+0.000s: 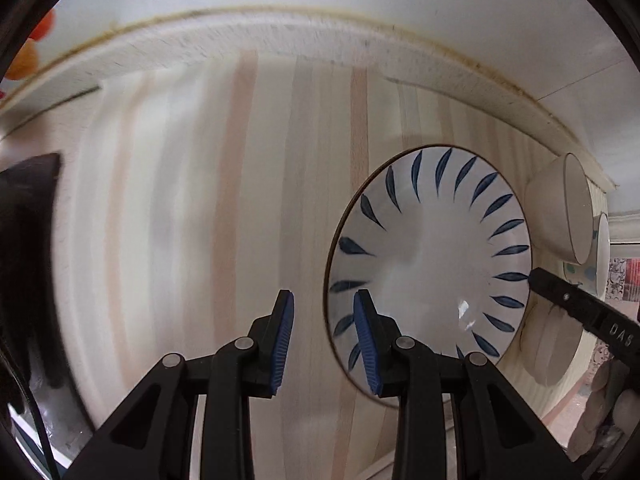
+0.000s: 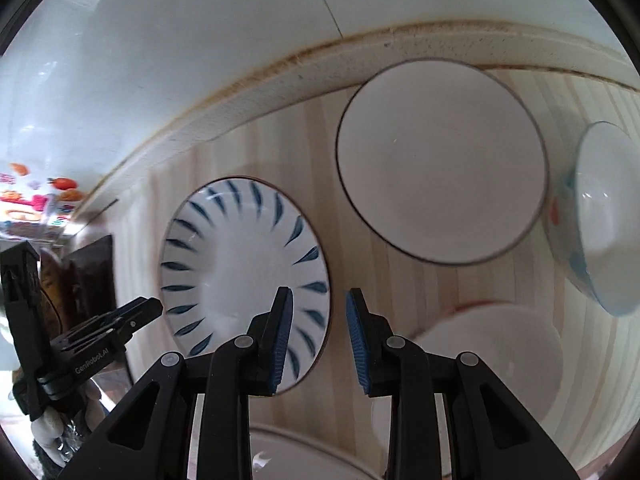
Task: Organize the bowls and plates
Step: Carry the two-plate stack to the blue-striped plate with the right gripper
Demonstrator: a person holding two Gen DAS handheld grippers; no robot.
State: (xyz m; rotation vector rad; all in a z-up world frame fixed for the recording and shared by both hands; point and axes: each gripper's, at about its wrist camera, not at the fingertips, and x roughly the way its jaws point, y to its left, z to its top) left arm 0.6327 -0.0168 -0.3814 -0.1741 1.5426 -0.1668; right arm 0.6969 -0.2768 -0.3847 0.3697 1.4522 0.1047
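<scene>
Both the left gripper (image 1: pixel 324 340) and right gripper (image 2: pixel 318 340) are held spread and empty above the worktop (image 1: pixel 200 200), apparently so the blue-leaf plate (image 2: pixel 244 268) can be approached.

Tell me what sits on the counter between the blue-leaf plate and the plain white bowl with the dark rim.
Nothing. In the right wrist view, only bare striped wooden countertop separates the blue-leaf plate from the white bowl; they stand apart, not touching.
</scene>
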